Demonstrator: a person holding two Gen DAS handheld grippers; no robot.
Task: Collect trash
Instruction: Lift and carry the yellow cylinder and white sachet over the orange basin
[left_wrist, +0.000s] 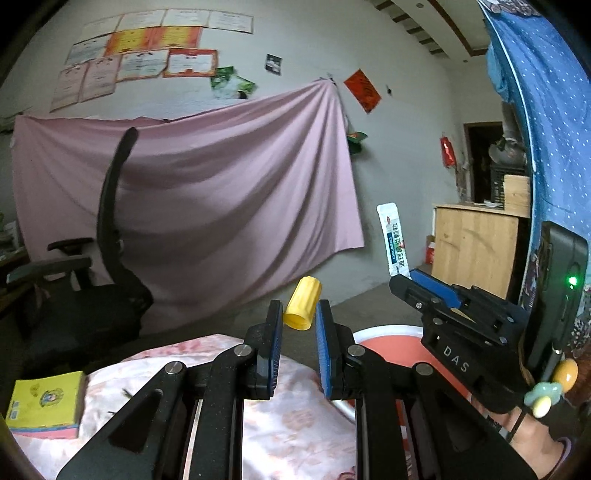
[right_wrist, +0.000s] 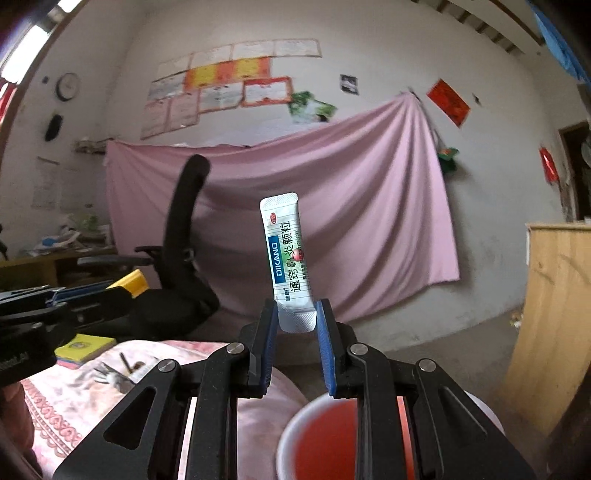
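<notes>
My left gripper (left_wrist: 298, 325) pinches the yellow cap (left_wrist: 301, 308), my right gripper (right_wrist: 296, 325) the sachet (right_wrist: 289, 258), beyond the table's edge above the red bin (right_wrist: 295, 435); either shallow tip-grip could slip, missing it.

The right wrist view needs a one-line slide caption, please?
Right gripper pinching a medicine sachet upright above a red basin.

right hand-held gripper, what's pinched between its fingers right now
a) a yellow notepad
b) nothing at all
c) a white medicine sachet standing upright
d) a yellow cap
c: in the right wrist view the right hand-held gripper clamps the bottom end of a white medicine sachet that sticks up between its blue pads; the yellow cap is in the left hand-held gripper instead.
</notes>
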